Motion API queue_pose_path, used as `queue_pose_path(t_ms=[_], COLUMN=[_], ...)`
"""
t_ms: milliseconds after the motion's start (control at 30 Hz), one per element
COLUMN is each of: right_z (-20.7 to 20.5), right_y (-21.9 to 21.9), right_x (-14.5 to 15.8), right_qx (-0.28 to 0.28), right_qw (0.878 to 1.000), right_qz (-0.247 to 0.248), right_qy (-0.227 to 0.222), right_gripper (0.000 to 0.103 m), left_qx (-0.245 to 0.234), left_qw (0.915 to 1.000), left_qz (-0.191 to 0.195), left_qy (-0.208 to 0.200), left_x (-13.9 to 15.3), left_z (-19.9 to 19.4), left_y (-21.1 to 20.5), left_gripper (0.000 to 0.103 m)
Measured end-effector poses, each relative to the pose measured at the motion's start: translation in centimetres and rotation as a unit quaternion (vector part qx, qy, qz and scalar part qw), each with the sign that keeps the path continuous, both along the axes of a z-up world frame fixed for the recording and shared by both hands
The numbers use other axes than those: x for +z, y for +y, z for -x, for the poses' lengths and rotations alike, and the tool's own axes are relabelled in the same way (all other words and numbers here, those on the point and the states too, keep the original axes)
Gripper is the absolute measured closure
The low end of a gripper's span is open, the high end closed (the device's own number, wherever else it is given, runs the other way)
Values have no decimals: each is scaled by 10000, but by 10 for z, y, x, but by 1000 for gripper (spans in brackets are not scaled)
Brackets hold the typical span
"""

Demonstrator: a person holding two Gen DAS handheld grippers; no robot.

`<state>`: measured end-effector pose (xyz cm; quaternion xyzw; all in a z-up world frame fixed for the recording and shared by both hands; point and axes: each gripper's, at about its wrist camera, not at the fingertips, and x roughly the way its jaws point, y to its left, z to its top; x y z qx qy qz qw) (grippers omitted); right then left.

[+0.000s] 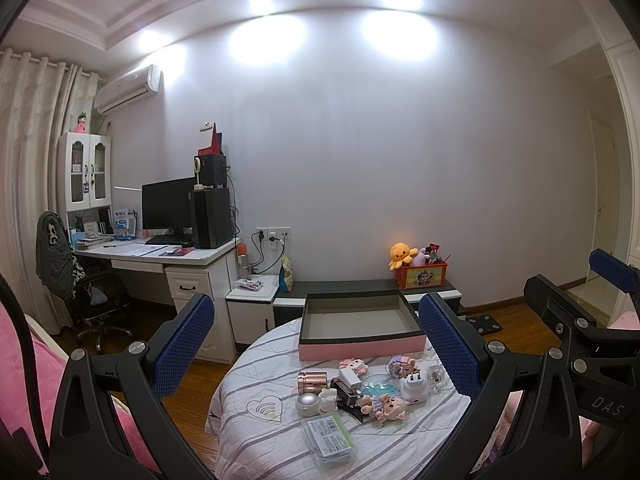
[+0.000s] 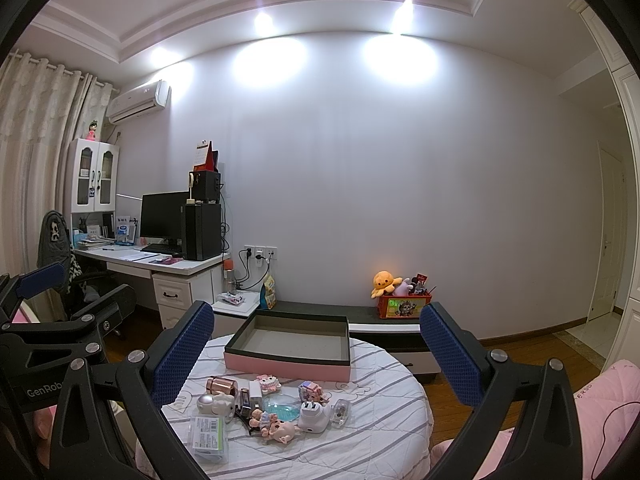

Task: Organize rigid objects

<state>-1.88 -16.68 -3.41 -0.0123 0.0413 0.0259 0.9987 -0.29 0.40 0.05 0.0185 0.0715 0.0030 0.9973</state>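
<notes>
An empty pink-sided tray with a grey inside (image 1: 360, 322) (image 2: 288, 344) sits at the far side of a round table with a striped cloth (image 1: 256, 436) (image 2: 384, 428). In front of it lies a cluster of small items: a rose-gold tin (image 1: 311, 383) (image 2: 221, 386), a clear plastic case with a green label (image 1: 329, 441) (image 2: 209, 438), a pink-haired doll (image 1: 386, 405) (image 2: 276, 426), a white plug adapter (image 1: 414, 390) (image 2: 312, 416). My left gripper (image 1: 316, 344) is open and empty above the table. My right gripper (image 2: 316, 356) is open and empty too.
A white desk with a monitor and PC tower (image 1: 180, 216) stands at the left, with an office chair (image 1: 76, 280). A low black-topped bench (image 1: 360, 286) behind the table holds a red toy box (image 1: 420, 276). Pink bedding (image 2: 600, 404) lies at the right.
</notes>
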Motion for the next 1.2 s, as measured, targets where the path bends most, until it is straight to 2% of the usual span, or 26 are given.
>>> queue_pose_path(t_ms=[533, 833, 1033, 1200], right_z=[2, -3, -26, -66], right_y=[6, 6, 1, -5], right_x=[-2, -5, -26, -65], right_qx=[-7, -10, -38, -21], right_qw=[10000, 10000, 9992, 9953], right_qz=[18, 39, 55, -11], right_qy=[10, 37, 383, 971], right_gripper=[0, 0, 0, 0], left_qx=[2, -144, -222, -110], left_qw=[10000, 9998, 9979, 9898], left_qz=[-5, -50, 59, 153], left_qy=[28, 130, 604, 1415], left_x=[-2, -20, -54, -107], left_z=[0, -11, -48, -93], left_y=[0, -1, 10, 21], left_gripper=[0, 0, 0, 0])
